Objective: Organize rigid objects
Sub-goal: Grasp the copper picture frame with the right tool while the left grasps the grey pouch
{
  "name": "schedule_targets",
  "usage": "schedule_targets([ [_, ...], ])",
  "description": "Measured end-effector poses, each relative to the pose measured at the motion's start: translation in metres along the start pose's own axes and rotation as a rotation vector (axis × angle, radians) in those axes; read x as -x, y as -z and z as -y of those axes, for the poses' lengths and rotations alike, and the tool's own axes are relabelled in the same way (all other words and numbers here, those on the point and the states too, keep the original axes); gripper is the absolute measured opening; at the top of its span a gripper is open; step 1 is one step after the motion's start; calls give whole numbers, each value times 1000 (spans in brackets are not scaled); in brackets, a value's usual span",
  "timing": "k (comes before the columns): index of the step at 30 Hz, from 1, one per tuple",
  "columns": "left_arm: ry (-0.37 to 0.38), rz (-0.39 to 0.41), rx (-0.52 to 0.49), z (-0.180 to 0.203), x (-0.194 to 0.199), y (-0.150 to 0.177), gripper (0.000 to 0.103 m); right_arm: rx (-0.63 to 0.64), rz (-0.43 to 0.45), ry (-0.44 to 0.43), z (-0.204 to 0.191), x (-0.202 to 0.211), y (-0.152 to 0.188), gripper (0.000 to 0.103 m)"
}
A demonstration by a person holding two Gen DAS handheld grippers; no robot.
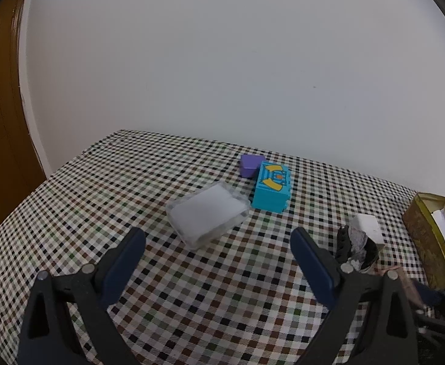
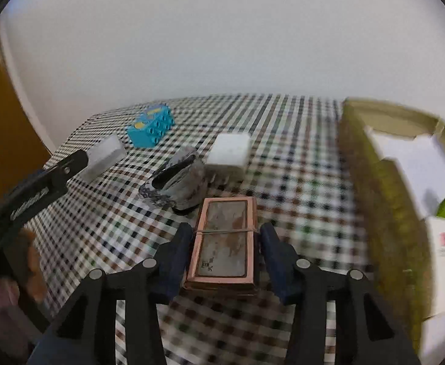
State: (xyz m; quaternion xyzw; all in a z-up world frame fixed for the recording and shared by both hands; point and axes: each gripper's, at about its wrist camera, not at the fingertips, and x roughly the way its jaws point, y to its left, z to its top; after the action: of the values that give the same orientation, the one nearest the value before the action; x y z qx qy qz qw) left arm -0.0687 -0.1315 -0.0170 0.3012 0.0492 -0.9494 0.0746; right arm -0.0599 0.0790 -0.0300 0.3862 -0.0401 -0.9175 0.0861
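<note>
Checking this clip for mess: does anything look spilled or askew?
Yes. The dark cup lies tipped on its side on the checked tablecloth, with grey crumbs spilled at its mouth, beside the white block.

Soft, even indoor light fills both my views, with no hard glare. The white wall [image 1: 237,60] reads flat grey-white, and shadows under things on the tabletop [image 1: 100,197] are faint. My left view is sharp. My right view is smeared with motion blur, worst on the checks and on the cardboard box [image 2: 383,200] at the right. Both fisheye pictures bend straight edges and darken to black in the corners.
</note>
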Motion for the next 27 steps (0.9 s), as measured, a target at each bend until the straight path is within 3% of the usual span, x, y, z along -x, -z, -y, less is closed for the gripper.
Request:
schedule_targets([
  [6,61,28,-78,17,5,1,97,18,61,-15,10,20,5,49],
  [11,181,55,-178,36,16,4,97,0,126,-35,13,36,-2,49],
  [15,303,16,-263,61,17,7,97,-5,204,-4,15,53,-6,49],
  [17,301,-24,-314,80,8,8,96,-20,224,9,18,58,-7,49],
  [22,273,-139,-316,104,-20,5,82,-66,238,16,28,62,-11,50],
  [26,260,-286,-290,105,-53,8,55,-104,234,6,34,64,-14,49],
  [27,271,-292,-275,103,-54,7,54,-107,233,6,34,64,-14,49],
])
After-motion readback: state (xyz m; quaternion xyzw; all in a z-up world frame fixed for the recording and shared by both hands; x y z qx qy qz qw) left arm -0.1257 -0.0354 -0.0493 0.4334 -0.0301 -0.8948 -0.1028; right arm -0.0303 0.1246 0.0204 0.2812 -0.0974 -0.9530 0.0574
